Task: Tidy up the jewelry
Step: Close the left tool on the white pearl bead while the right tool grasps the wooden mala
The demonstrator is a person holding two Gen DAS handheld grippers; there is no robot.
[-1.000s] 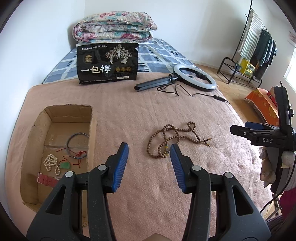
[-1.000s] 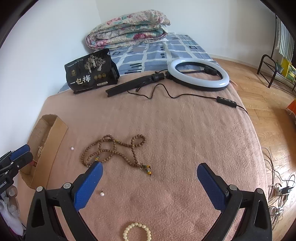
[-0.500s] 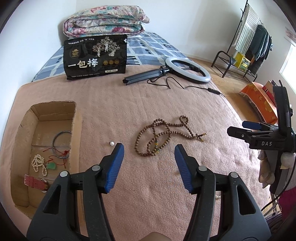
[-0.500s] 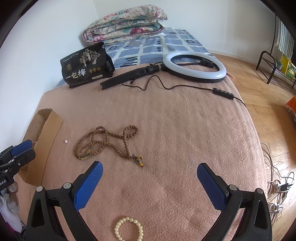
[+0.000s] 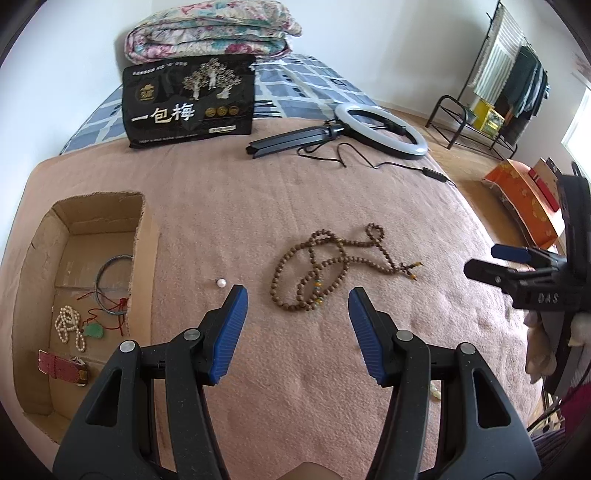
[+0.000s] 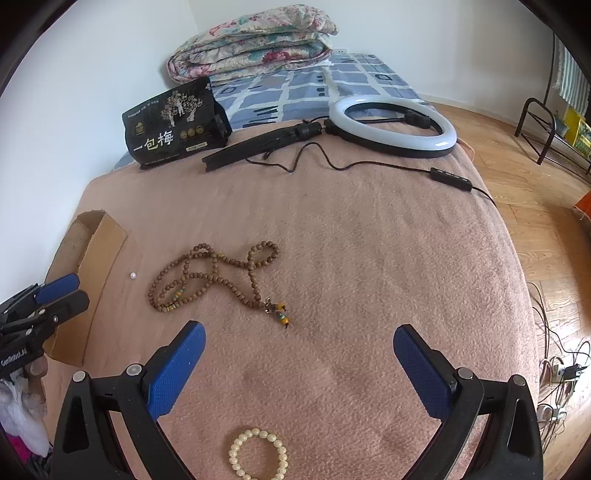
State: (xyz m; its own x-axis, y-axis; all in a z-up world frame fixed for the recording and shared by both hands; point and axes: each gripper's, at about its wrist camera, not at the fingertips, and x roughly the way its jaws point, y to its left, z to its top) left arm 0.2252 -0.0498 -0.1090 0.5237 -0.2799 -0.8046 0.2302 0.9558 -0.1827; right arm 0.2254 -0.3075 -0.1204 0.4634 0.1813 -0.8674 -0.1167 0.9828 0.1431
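A long brown wooden bead necklace (image 5: 343,258) (image 6: 221,281) lies tangled on the pink blanket. My left gripper (image 5: 297,295) hovers just short of it, open, with nothing between the blue pads. A loose pearl (image 5: 221,283) (image 6: 133,275) rests between the necklace and the cardboard box (image 5: 146,258). Inside the box lie a bangle (image 5: 110,284), a pearl strand (image 5: 70,328), a green pendant on red cord (image 5: 94,330) and a red strap (image 5: 61,367). My right gripper (image 6: 299,330) stands wide open and empty, with a cream bead bracelet (image 6: 258,454) below it.
At the far end of the bed lie a ring light (image 6: 391,125) with its cord, a black snack bag (image 5: 190,101) and a folded quilt (image 5: 210,31). A clothes rack (image 5: 509,81) and an orange box (image 5: 524,199) stand on the floor at the right.
The left gripper's jaws have spread wider and it has shifted right and down toward the necklace, bringing the loose pearl into view. The right gripper has barely moved.
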